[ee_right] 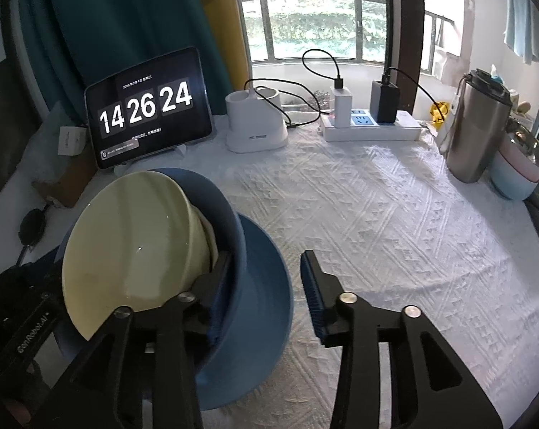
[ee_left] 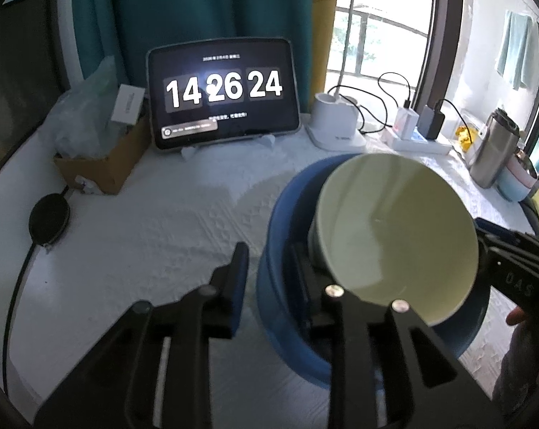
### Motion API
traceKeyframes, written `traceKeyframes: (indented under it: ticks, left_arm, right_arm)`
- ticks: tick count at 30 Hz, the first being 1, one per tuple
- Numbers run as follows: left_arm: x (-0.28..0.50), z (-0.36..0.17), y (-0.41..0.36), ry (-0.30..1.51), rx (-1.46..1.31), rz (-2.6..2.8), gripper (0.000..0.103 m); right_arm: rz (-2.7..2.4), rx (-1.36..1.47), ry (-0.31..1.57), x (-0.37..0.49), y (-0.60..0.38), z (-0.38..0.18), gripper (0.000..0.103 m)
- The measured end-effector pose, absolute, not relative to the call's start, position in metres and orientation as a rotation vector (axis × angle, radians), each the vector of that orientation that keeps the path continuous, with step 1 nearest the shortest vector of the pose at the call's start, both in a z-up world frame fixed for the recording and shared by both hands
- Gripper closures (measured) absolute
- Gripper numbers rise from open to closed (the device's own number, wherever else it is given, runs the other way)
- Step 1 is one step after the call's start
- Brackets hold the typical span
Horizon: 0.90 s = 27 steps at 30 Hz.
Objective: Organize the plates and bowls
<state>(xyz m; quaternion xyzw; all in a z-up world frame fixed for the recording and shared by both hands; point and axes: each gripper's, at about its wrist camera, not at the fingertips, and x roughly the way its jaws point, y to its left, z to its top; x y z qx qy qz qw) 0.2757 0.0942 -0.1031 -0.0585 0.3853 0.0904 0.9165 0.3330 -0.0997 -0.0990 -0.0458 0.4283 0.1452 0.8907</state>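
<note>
1. The pale green bowl [ee_left: 398, 236] sits tilted inside a blue bowl [ee_right: 230, 221], which in turn rests on a blue plate [ee_right: 269, 286] on the white tablecloth [ee_right: 376, 214], in front of the tablet [ee_right: 146, 107].
2. The left gripper [ee_left: 269, 279] has its jaws wide apart, straddling the blue bowl's wall: 1 finger outside, the other inside against the green bowl. It grips nothing yet.
3. The right gripper [ee_right: 265, 282] is also wide open, with 1 finger inside the blue bowl and the other out over the plate.
4. The step in hand looks like nesting or steadying the stack. To do it well, close on 1 wall only, squarely, so the rim does not slip.
5. Level the green bowl before letting go; tilted as it is, it could rock or slide.
6. Keep both grippers from pulling against each other, or the stack may shift on the cloth.
</note>
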Motion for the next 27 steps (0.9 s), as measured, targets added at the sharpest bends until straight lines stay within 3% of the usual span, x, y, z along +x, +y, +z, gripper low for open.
traceKeyframes:
  ticks: [5,10,21,27]
  left_arm:
    - [0.272,-0.102,0.097,0.793,-0.131,0.198,0.063]
    - [0.264,-0.095,0.098,0.772,-0.140,0.190,0.059]
    - [0.233,-0.071,0.086,0.690,-0.131,0.158,0.054]
    - [0.211,-0.057,0.076,0.644,-0.136,0.128,0.040]
  right_arm:
    - [0.290,-0.109,0.858,0.328,-0.102,-0.094,0.056]
    - [0.287,-0.112,0.829,0.323,-0.106,-0.087,0.042]
    - [0.283,-0.121,0.773,0.295,-0.115,-0.063,0.040]
    - [0.282,-0.118,0.744,0.275,-0.121,-0.051,0.039]
